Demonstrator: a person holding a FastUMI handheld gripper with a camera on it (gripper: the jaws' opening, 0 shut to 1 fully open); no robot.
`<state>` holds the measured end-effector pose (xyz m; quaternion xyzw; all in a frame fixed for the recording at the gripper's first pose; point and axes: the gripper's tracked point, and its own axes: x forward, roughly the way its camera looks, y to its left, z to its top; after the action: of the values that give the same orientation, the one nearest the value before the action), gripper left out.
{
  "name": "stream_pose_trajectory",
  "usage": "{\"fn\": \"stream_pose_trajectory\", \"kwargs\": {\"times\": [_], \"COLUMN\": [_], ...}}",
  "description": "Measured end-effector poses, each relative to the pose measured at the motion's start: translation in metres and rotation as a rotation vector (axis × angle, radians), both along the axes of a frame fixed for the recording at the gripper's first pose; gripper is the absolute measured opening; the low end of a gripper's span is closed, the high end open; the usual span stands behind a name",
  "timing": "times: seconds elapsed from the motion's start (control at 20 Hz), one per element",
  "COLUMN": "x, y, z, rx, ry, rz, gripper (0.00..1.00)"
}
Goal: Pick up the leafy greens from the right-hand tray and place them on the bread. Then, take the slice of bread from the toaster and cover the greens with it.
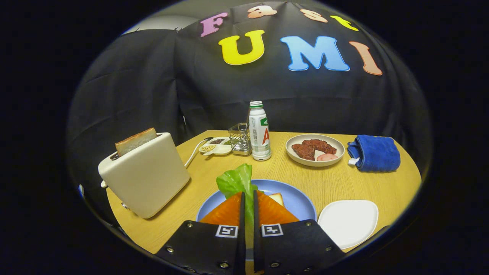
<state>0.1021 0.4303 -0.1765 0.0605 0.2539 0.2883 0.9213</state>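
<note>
While the claw (248, 198) pinches the green leaf (237, 181) tight, the leaf sticks up over the bread (277, 198) on the blue plate (294, 198), near the tabletop's (328, 183) front edge.

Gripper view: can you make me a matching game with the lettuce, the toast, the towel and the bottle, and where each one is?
Things:
1. lettuce
2. toast
3. towel
4. bottle

Places:
A. sticking up out of the toaster
B. beside the wire rack
C. pinched between the tool's fingers, over the blue plate
D. folded next to the dish of meat

Pairs: 1-C, 2-A, 3-D, 4-B
</note>
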Motion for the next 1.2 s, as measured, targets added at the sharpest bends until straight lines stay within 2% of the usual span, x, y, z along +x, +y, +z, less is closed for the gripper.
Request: {"fn": "stream_pose_trajectory", "kwargs": {"times": [0.1,0.5,0.75,1.2], "x": [0.003,-0.005,-0.016,-0.053], "y": [0.001,0.005,0.016,0.088], "z": [0.000,0.014,0.045,0.119], "rx": [-0.007,0.020,0.018,0.133], "ry": [-0.002,0.000,-0.070,-0.189], "rz": [-0.012,-0.013,0.008,0.093], "gripper": [0.13,0.13,0.14,0.13]}}
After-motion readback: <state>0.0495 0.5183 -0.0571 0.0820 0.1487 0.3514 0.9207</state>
